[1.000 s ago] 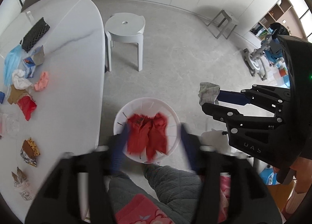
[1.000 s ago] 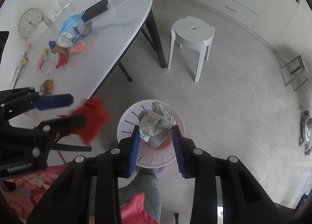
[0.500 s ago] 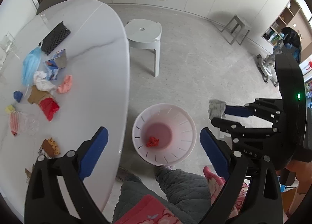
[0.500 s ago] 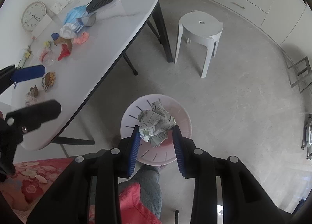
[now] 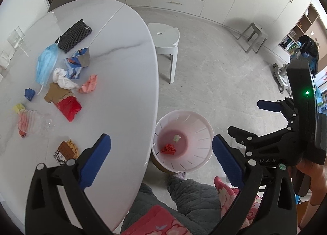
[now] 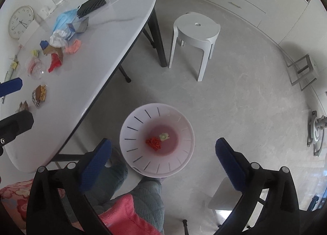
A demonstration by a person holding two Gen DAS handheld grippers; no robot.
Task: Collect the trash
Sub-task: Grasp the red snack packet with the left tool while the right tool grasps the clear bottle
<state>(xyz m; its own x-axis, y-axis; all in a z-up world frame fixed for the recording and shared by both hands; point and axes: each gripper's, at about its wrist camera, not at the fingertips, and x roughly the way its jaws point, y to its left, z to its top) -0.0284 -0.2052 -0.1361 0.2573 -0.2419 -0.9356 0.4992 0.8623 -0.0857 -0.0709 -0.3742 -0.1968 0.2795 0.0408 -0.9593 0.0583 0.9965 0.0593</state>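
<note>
Fingers of both the left gripper [image 5: 161, 162] and right gripper [image 6: 163, 163] gape empty above the pink bin [image 6: 130, 132], so next comes reaching left for table litter like the red wrapper [image 5: 68, 108]

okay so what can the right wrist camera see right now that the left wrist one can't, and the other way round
Only the right wrist view shows the wall clock and the table's dark legs. Only the left wrist view shows the shelving by the far wall and most of the right gripper, open and empty. Both show the pink bin on the floor with a red scrap and a pale wad inside, the trash still on the table, and the white stool.
</note>
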